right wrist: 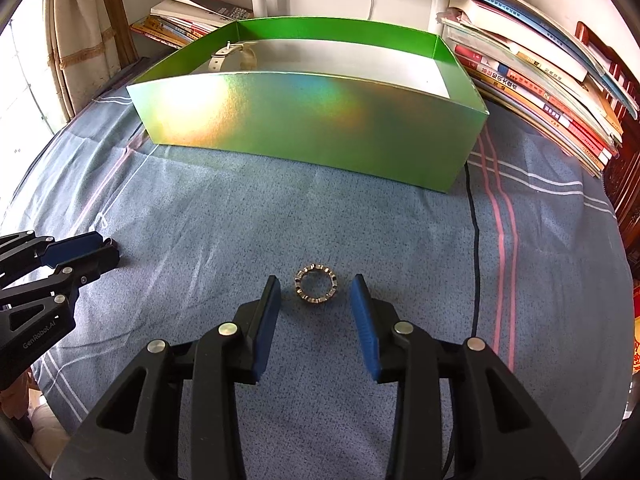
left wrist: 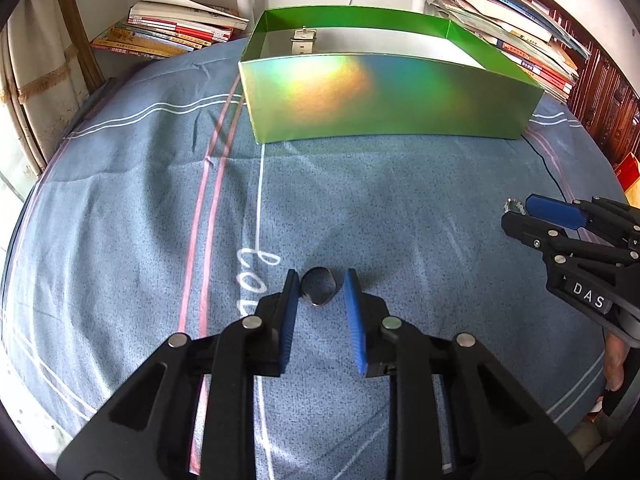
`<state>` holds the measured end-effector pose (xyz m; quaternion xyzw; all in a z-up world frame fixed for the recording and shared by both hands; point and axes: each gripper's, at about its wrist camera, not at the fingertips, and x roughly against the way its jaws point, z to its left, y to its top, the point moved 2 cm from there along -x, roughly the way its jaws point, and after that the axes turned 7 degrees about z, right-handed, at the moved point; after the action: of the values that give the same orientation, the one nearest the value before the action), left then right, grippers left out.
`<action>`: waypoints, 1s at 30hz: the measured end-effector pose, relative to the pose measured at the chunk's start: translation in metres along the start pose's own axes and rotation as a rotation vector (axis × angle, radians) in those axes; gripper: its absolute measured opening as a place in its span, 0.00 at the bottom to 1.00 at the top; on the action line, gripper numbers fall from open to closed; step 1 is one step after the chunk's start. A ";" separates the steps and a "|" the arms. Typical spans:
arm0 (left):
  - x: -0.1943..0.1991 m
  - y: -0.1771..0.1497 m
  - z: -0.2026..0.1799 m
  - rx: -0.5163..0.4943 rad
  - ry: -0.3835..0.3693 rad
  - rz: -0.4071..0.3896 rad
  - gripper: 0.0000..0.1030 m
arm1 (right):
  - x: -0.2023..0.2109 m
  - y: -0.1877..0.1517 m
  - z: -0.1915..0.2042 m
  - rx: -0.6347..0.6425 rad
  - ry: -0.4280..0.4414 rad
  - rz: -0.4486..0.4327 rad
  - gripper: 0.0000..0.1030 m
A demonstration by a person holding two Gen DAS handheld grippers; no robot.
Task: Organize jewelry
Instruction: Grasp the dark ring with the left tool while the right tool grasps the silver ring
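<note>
A dark ring (left wrist: 319, 289) lies on the blue cloth between the fingertips of my left gripper (left wrist: 322, 285), which is open around it; the left pad looks very close to it. A gold studded ring (right wrist: 316, 284) lies on the cloth between the fingertips of my right gripper (right wrist: 316, 287), which is open and apart from it. That ring also shows in the left wrist view (left wrist: 514, 205) at the right gripper's tips (left wrist: 520, 216). A shiny green open box (left wrist: 384, 96) (right wrist: 312, 128) stands behind; a pale watch (right wrist: 234, 56) (left wrist: 304, 40) lies inside. The left gripper shows at the left edge (right wrist: 108, 250).
Stacks of books stand behind the box at the left (left wrist: 176, 28) and at the right (right wrist: 540, 80). A black cable (right wrist: 476, 260) runs across the striped cloth at the right. A curtain (right wrist: 80, 40) hangs at the left.
</note>
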<state>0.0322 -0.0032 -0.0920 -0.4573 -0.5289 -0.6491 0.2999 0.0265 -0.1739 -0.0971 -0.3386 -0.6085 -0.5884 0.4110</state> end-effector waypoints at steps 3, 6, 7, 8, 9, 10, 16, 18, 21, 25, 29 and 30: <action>0.000 0.001 0.000 0.001 -0.001 -0.001 0.23 | 0.000 0.000 0.001 0.005 0.004 -0.002 0.31; -0.001 0.001 0.000 0.001 -0.001 -0.001 0.23 | 0.000 0.001 0.002 0.006 0.006 -0.003 0.28; -0.001 0.001 0.000 0.001 -0.002 -0.001 0.23 | 0.000 0.001 0.002 0.006 0.006 -0.004 0.27; -0.001 0.001 0.000 0.002 -0.002 -0.002 0.23 | 0.000 0.001 0.002 0.006 0.006 -0.004 0.27; 0.000 0.001 0.000 0.002 -0.001 -0.002 0.23 | 0.000 0.001 0.002 0.007 0.006 -0.004 0.27; 0.000 0.001 -0.001 0.002 -0.001 -0.002 0.23 | -0.001 0.001 0.002 0.007 0.005 -0.005 0.27; -0.001 0.002 -0.001 0.001 0.002 0.000 0.23 | -0.001 0.002 0.001 0.005 0.009 -0.006 0.27; -0.001 0.002 -0.001 0.001 0.001 -0.001 0.23 | -0.001 0.002 0.001 0.003 0.010 -0.007 0.28; -0.001 0.002 -0.001 0.002 -0.001 -0.001 0.23 | -0.001 0.003 0.002 0.004 0.004 -0.011 0.28; -0.002 0.002 -0.001 0.003 -0.003 -0.001 0.23 | -0.002 0.005 0.004 0.008 0.007 -0.014 0.25; -0.002 0.002 -0.002 0.002 -0.006 -0.002 0.19 | -0.002 0.005 0.004 0.009 0.010 -0.015 0.22; -0.002 0.002 -0.002 0.000 -0.004 -0.003 0.19 | -0.002 0.005 0.004 0.009 0.010 -0.015 0.22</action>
<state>0.0341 -0.0057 -0.0931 -0.4577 -0.5303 -0.6485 0.2977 0.0311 -0.1693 -0.0963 -0.3292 -0.6114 -0.5906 0.4111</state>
